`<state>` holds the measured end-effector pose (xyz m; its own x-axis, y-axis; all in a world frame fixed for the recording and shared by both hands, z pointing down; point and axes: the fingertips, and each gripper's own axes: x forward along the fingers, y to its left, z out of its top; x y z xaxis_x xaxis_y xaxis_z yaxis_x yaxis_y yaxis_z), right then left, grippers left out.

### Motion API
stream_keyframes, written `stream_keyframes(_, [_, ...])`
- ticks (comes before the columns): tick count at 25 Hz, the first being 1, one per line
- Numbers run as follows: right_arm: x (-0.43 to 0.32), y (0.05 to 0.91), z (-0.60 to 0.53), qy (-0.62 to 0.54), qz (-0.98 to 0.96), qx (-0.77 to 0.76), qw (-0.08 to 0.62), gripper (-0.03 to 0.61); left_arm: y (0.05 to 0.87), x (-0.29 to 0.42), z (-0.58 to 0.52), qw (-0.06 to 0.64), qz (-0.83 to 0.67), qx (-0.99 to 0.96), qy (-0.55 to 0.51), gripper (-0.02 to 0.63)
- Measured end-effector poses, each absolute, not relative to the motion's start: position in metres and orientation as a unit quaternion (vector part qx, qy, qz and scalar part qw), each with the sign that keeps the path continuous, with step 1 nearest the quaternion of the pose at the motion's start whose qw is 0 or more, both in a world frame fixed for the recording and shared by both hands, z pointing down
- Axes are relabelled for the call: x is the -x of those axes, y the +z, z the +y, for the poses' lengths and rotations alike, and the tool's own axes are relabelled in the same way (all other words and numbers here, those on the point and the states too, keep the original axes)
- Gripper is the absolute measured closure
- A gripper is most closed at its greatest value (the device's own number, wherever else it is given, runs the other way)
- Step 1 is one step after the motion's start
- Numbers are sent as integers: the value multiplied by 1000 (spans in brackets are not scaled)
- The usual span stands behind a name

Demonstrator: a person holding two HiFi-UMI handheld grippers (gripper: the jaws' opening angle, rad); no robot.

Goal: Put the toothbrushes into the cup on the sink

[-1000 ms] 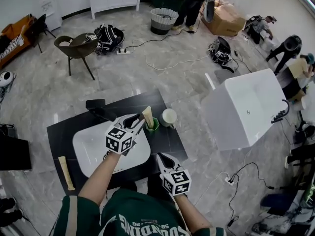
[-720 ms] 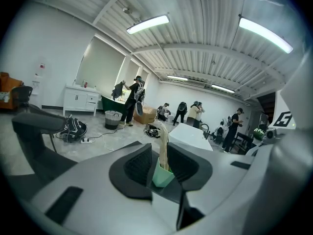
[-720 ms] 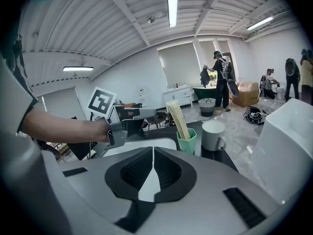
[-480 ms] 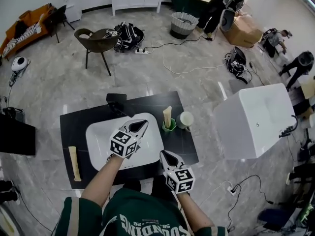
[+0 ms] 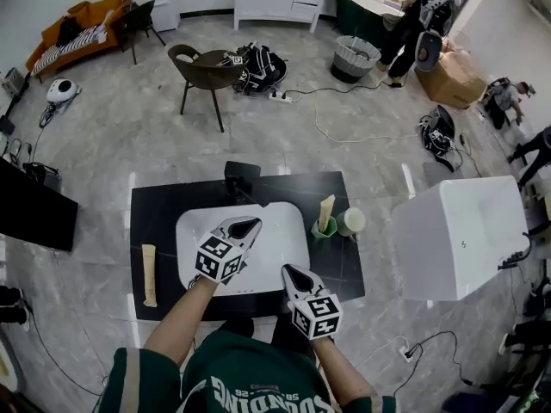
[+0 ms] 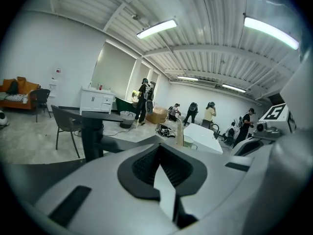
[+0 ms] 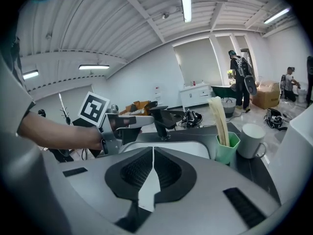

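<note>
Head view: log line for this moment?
left gripper: just closed, empty, over basin | right gripper: shut, empty | green cup: holds one toothbrush | second toothbrush: on counter

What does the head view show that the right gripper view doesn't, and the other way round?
Only the head view: a beige wrapped toothbrush lying at the black counter's left end. Only the right gripper view: the ceiling strip light. Both: the green plastic cup holding another wrapped toothbrush, the white handled mug beside it, and the black faucet.
</note>
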<state>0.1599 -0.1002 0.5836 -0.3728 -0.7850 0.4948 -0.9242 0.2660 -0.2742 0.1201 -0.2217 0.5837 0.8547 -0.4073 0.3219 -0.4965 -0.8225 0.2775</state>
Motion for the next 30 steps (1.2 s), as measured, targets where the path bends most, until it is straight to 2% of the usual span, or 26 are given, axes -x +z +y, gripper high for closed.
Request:
stream_keyframes(16, [-86,585,-116,257,-821,-489,147,535,604,14,-223,201,-328,-913,136,600])
stream_keyframes(30, [-38,588,-121,249,-844,-447,158,537,633,140,-202,238,-419,-860,166,495])
